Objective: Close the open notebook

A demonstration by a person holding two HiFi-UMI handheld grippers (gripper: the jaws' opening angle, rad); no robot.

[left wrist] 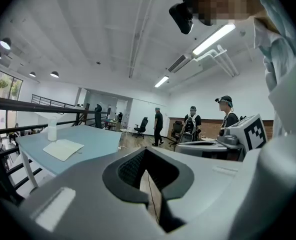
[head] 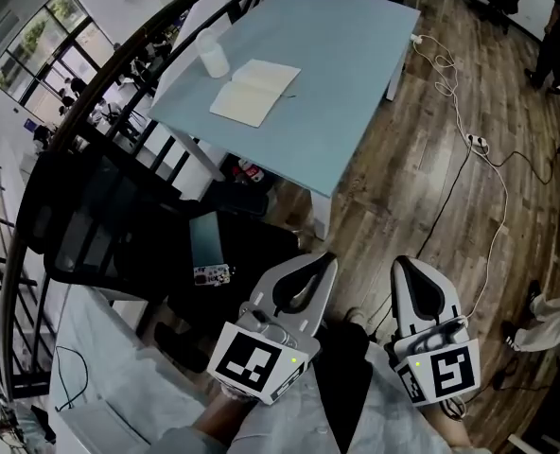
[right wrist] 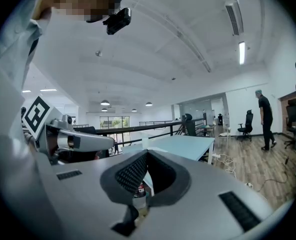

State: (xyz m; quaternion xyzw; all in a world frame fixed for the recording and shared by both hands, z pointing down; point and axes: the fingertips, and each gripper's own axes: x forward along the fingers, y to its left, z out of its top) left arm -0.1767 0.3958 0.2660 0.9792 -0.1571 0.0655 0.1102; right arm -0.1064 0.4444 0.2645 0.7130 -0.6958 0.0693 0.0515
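Note:
An open notebook (head: 255,91) with cream pages lies flat on the pale blue table (head: 346,83), far ahead of me. In the left gripper view the notebook (left wrist: 63,148) shows small at the left, on the table (left wrist: 95,141). My left gripper (head: 329,258) and right gripper (head: 400,264) are both held low and close to my body, well short of the table. Both are shut, tips together, with nothing between them. The right gripper view shows only the table (right wrist: 185,146) beyond the shut gripper (right wrist: 147,153).
A white bottle (head: 213,54) stands on the table just left of the notebook. A dark railing (head: 91,112) curves along the left. White cables (head: 469,140) trail over the wooden floor at the right. Several people stand far off in the room (left wrist: 158,126).

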